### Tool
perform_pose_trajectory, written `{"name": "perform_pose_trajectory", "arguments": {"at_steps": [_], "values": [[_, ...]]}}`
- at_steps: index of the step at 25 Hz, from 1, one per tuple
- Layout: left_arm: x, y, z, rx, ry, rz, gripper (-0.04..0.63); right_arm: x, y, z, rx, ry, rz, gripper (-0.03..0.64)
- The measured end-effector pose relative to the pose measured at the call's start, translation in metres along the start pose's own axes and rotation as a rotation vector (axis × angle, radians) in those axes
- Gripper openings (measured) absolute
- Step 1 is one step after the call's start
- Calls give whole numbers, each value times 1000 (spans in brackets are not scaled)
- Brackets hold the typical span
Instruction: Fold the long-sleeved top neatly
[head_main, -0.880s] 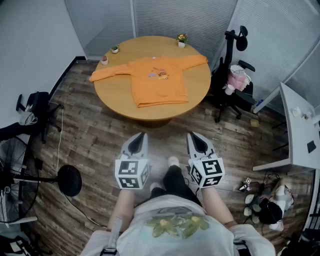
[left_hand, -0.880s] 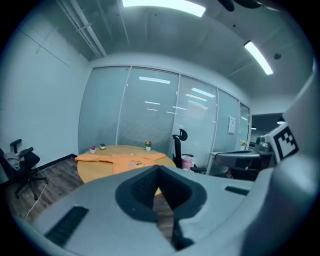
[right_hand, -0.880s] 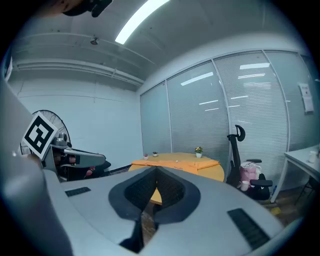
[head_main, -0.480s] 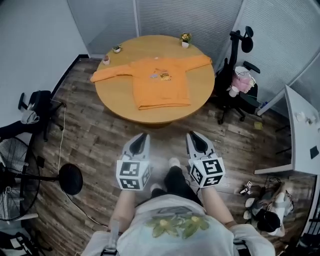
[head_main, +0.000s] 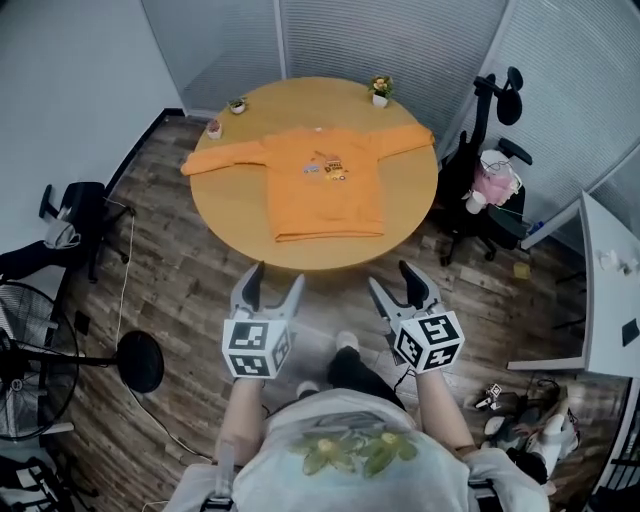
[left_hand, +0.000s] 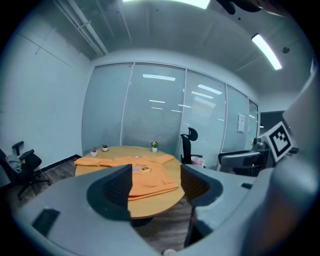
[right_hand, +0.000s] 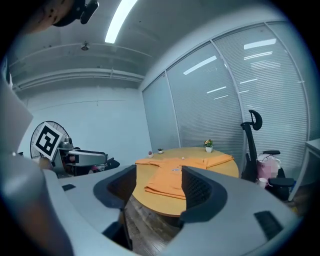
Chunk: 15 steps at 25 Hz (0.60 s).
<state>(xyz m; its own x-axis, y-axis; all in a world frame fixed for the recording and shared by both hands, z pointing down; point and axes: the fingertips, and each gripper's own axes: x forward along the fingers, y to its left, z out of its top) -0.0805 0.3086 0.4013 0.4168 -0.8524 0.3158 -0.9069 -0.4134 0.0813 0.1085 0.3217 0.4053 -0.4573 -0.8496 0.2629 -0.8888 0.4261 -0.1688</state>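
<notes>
An orange long-sleeved top (head_main: 320, 180) lies flat and face up on the round wooden table (head_main: 405, 205), both sleeves spread sideways and the hem toward me. My left gripper (head_main: 275, 277) and right gripper (head_main: 392, 277) are held side by side over the floor, short of the table's near edge, both open with nothing between their fingers. In the left gripper view the top (left_hand: 150, 176) shows in the distance between the open jaws of the left gripper (left_hand: 156, 181). The right gripper view shows the top (right_hand: 170, 181) likewise, beyond the right gripper (right_hand: 157, 186).
Three small potted plants (head_main: 380, 88) (head_main: 237, 104) (head_main: 213, 128) stand at the table's far rim. A black office chair with pink things (head_main: 490, 170) is to the right of the table, a white desk (head_main: 610, 290) further right. Another chair (head_main: 70, 215) and a floor fan (head_main: 25, 370) stand at the left.
Both grippers' jaws, together before, now stand spread apart. The table with the top has come nearer in the head view.
</notes>
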Motion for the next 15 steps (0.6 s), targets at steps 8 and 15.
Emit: {"name": "perform_pose_trajectory", "arguments": {"at_steps": [8,15], "values": [[47,45,11,13,70,86,284,28,-94,5,141,38,-19,273],[77,83,20,-49,80,215,284,59,-153,10,221,57,4,273]]}}
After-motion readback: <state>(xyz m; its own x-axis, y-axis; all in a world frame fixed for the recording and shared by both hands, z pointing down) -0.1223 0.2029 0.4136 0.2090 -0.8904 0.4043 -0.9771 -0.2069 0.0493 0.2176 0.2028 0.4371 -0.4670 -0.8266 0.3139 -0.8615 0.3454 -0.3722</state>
